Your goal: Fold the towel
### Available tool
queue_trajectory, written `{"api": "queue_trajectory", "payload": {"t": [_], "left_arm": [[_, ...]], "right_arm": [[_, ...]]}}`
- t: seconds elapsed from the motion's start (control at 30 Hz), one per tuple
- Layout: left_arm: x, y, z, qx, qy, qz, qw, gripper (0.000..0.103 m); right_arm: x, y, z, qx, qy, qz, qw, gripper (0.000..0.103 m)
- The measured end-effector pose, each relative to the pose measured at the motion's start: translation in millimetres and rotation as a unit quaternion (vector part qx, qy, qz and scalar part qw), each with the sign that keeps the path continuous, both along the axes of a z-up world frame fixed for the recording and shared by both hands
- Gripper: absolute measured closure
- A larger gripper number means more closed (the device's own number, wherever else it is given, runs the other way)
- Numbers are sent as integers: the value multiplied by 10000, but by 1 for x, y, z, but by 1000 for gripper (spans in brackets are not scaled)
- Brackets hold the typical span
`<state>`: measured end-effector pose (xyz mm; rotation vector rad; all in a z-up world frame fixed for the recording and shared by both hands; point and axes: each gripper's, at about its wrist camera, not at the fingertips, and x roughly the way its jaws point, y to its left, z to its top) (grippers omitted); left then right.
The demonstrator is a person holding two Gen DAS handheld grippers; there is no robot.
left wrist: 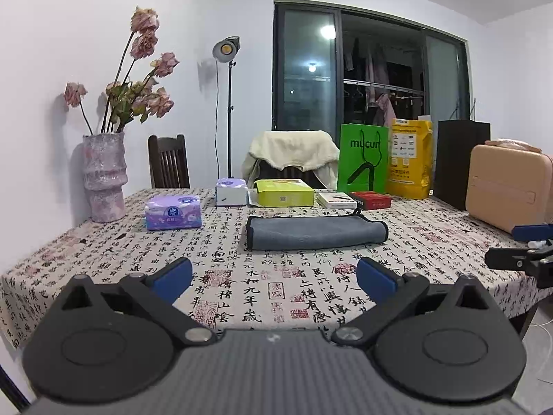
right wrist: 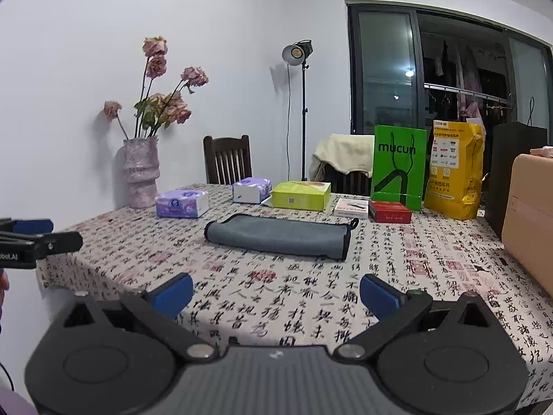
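A grey towel with a dark hem lies folded into a long narrow band on the calligraphy-print tablecloth, a small hanging loop at its far right corner. It also shows in the right wrist view. My left gripper is open and empty, held above the near table edge, short of the towel. My right gripper is open and empty, also back from the towel. Each gripper shows at the edge of the other's view: the right gripper and the left gripper.
Behind the towel stand two purple tissue packs, a yellow-green box, a white box, a red box, a green bag and a yellow bag. A vase stands far left, a pink case right.
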<state>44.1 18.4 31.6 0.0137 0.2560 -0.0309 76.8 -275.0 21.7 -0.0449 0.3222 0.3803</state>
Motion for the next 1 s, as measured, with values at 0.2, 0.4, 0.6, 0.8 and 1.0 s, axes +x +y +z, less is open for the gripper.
{"api": "queue_trajectory", "payload": {"t": [0.2, 0.4, 0.6, 0.8, 1.0], "left_arm": [[-7, -7, -13, -95, 154, -110, 9998, 0], [-18, -11, -23, -75, 245, -168, 9995, 0], [-27, -14, -25, -73, 165, -195, 9996, 0], [-30, -11, -23, -167, 98, -146, 9997, 0], [-33, -7, -23, -196, 87, -161, 9996, 0]], "right_arm": [[-11, 5, -6, -185, -69, 50, 9998, 0], [-21, 3, -14, -155, -33, 9, 9999, 0], [-29, 7, -20, -162, -60, 73, 9998, 0], [-36, 5, -25, -43, -32, 34, 10000, 0], [-41, 0, -30, 20, -50, -59, 10000, 0]]}}
